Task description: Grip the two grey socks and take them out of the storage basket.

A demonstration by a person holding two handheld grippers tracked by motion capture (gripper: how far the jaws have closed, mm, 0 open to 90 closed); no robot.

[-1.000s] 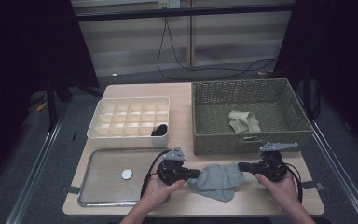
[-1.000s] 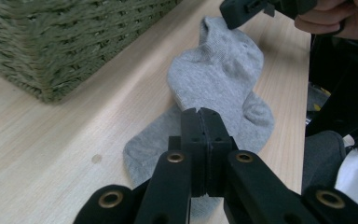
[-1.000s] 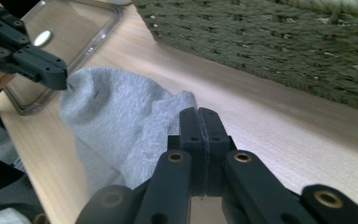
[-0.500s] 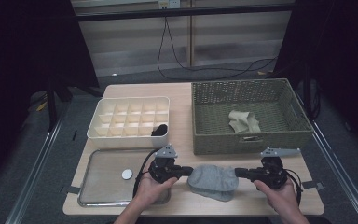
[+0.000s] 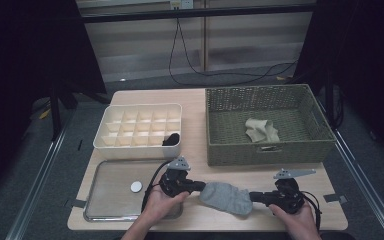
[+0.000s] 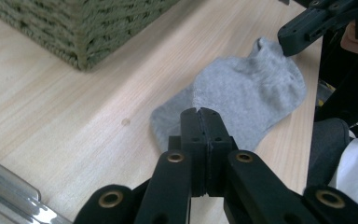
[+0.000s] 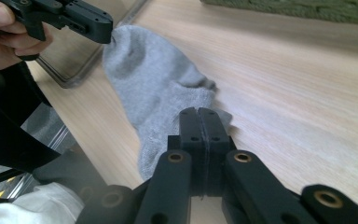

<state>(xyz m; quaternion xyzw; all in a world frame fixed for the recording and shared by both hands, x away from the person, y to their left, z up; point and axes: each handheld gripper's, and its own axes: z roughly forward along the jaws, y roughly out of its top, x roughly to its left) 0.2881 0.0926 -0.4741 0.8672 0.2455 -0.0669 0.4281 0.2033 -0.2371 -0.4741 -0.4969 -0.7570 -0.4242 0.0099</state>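
The flat grey cotton sock (image 5: pixel 226 198) now lies lower, nearer the bench (image 5: pixel 200 95) edge; left gripper (image 5: pixel 198 187) and right gripper (image 5: pixel 253 196) each pinch one end, jaws closed; it looks stretched for folding

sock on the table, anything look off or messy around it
Nothing stands out. The grey sock lies on the table with the left gripper and right gripper each shut on one end. It is rumpled, not torn. The basket and divided box sit square.
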